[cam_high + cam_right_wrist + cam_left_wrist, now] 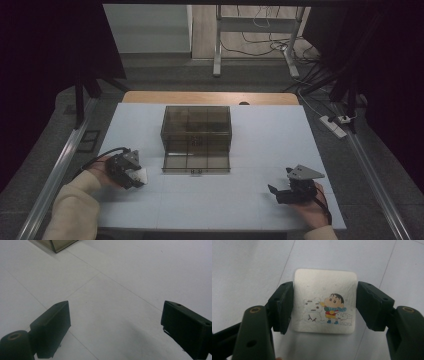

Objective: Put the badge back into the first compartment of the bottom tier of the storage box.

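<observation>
A white square pad [324,282] printed with a cartoon boy and a snowman lies on the white table, between the jaws of my left gripper [325,287]. Both pads touch its side edges, so the gripper is shut on it. In the high view the left gripper [136,176] sits at the table's left front with the white pad [143,174] at its tip. My right gripper [276,192] rests at the right front, open, its jaws [115,315] wide apart over bare table with nothing between them.
A smoky see-through box [196,131] with several compartments stands at the table's middle, and a shallow tray part [196,162] reaches toward me. Its corner [56,245] appears in the right gripper view. Metal rails [55,180] run along both table sides.
</observation>
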Motion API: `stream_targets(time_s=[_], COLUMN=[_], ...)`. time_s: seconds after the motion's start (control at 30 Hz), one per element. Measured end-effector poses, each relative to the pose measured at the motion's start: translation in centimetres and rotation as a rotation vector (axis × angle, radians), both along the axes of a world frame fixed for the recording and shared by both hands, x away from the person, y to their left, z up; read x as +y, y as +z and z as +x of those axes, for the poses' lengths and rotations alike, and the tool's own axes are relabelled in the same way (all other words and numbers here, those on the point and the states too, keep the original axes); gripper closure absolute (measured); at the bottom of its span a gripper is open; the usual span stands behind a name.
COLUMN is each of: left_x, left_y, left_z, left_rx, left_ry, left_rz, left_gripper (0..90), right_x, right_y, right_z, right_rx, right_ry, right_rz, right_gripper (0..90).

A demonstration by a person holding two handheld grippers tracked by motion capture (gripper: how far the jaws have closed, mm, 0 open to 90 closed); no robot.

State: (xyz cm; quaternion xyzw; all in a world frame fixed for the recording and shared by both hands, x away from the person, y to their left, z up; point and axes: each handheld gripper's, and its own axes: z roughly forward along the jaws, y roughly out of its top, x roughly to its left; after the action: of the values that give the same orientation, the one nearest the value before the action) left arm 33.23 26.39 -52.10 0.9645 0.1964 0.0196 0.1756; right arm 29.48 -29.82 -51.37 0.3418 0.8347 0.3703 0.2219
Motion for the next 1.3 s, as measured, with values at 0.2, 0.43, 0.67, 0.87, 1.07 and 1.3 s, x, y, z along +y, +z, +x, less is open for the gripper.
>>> stream_targets(time_s=[0.2,0.43,0.67,0.87,1.07,1.3], left_x=[-0.02,0.14,0.34,0.50,0.62,0.75], left_y=[0.00,-0.03,0.04,0.07,0.37,0.55], left_z=[-0.09,-0.09,-0.02,0.11,0.14,0.45], left_rx=[-0.007,-0.007,-0.042,-0.055,-0.066,-0.069], left_ry=[0.001,0.004,0.040,0.072,0.132,0.208], left_rz=[-0.001,-0.013,-0.021,-0.053,-0.106,-0.163], left_gripper=[33.5,33.5,33.5,33.5,33.5,33.5], right_x=[0.01,-0.03,-0.01,-0.02,-0.02,-0.04], right_y=[-0.02,-0.05,-0.04,-0.05,-0.02,-0.04], right_z=[0.01,0.03,0.01,0.02,-0.01,-0.01], right_rx=[-0.001,0.004,0.005,0.006,0.003,0.000], right_ry=[0.002,-0.001,0.001,0.001,0.001,-0.001], right_rz=[-0.001,-0.001,-0.001,-0.001,-0.001,0.006], right_gripper=[8.7,8.7,8.7,8.7,8.7,8.7])
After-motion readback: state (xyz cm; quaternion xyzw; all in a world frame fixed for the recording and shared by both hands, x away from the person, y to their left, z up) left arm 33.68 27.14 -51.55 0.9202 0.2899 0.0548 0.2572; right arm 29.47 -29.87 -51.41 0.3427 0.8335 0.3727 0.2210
